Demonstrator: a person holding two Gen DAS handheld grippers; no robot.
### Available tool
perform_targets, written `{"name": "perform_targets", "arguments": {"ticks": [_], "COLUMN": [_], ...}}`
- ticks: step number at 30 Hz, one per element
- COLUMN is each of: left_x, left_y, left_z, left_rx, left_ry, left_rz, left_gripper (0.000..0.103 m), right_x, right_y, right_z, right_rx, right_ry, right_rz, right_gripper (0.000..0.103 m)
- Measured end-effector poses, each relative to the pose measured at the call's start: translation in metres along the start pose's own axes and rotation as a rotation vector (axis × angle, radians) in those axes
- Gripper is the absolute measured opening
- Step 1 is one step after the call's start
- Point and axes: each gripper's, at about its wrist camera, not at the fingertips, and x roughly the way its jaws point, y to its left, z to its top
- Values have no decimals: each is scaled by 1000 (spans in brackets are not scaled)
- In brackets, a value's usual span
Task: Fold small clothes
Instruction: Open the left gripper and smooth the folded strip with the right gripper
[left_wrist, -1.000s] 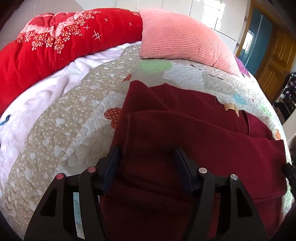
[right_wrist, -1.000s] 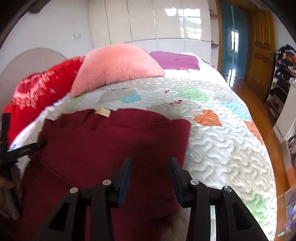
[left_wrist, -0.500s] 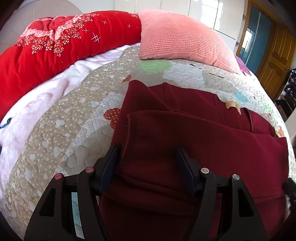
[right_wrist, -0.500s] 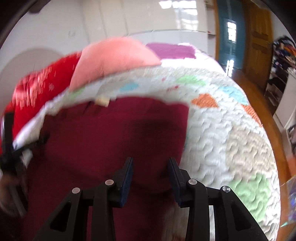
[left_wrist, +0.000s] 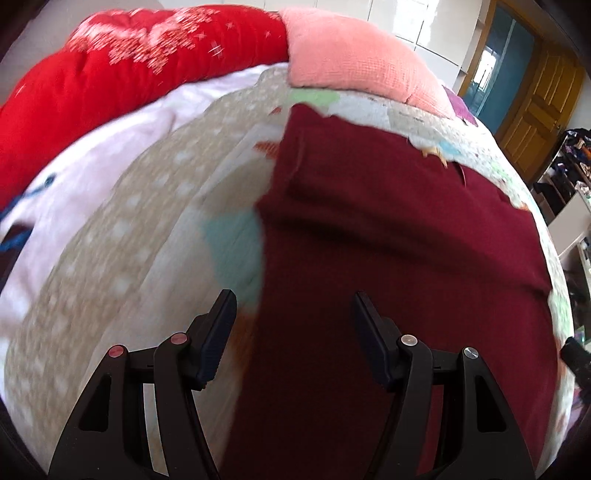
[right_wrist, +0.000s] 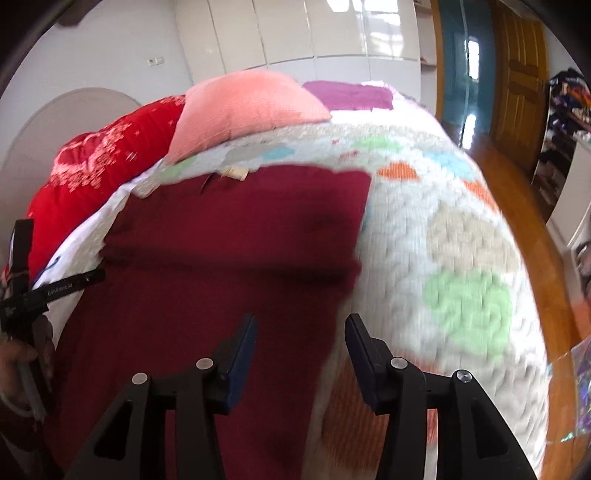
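Garment (left_wrist: 388, 240) — one, maroon — two pillows (left_wrist: 354, 51) behind.

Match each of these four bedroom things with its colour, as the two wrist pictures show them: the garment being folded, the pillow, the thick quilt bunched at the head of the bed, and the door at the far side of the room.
Things:
1. garment
2. pillow
3. thick quilt
4. door

Colours:
A. salmon pink
B. honey-brown wood
C. dark maroon
D. bright red with a white pattern

Pairs: 1-C, 2-A, 3-D, 4-B
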Motion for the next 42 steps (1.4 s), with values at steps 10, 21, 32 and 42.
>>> {"name": "perform_targets", "arguments": {"ticks": [10, 21, 32, 42], "left_x": [-41, -57, -72, -81], "left_y": [27, 30, 37, 41], "left_z": [-63, -91, -115, -131], "left_rx": [-22, -31, -32, -15], "left_ry": [51, 52, 62, 71], "left_rz": [-22, -37, -52, -70], "left_gripper": [64, 64, 71, 72], "right_x": [-17, -24, -57, -74], "right_y": [-6, 1, -9, 3], "right_z": [-75, -83, -98, -143], "right_rx": [15, 36, 82, -45], "right_ry": [68, 15, 42, 133], "right_rz": [81, 100, 254, 337], "right_gripper": [58, 9, 15, 50]}}
